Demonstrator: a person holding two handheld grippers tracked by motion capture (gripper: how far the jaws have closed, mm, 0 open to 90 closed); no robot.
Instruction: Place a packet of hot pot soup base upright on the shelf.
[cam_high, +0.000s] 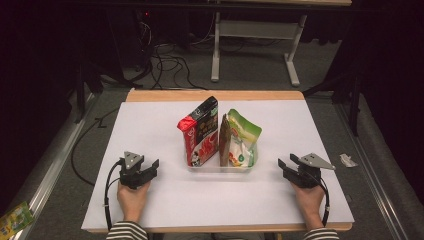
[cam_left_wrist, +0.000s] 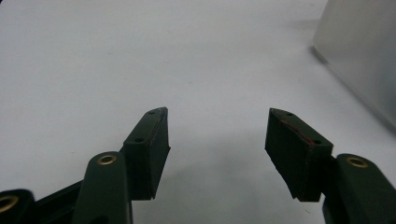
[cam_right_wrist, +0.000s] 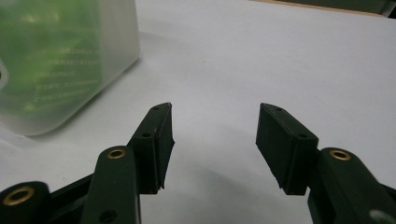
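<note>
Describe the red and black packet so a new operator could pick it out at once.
Start at the white table top and find the clear plastic bin standing at its middle, between the two hands. Three packets stand upright in it; the red and black packet is the leftmost and tallest. Its neighbours are a thin brown packet and a green and white pouch.

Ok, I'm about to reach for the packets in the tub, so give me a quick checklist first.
1. Left gripper fingers open, nothing between: ok.
2. Right gripper open, empty: ok.
3. Clear tub flat on the white board: ok.
4. Red-and-black packet, brown packet and green-and-white packet standing in it: ok.
5. Packets loose enough to lift: cannot tell.
</note>
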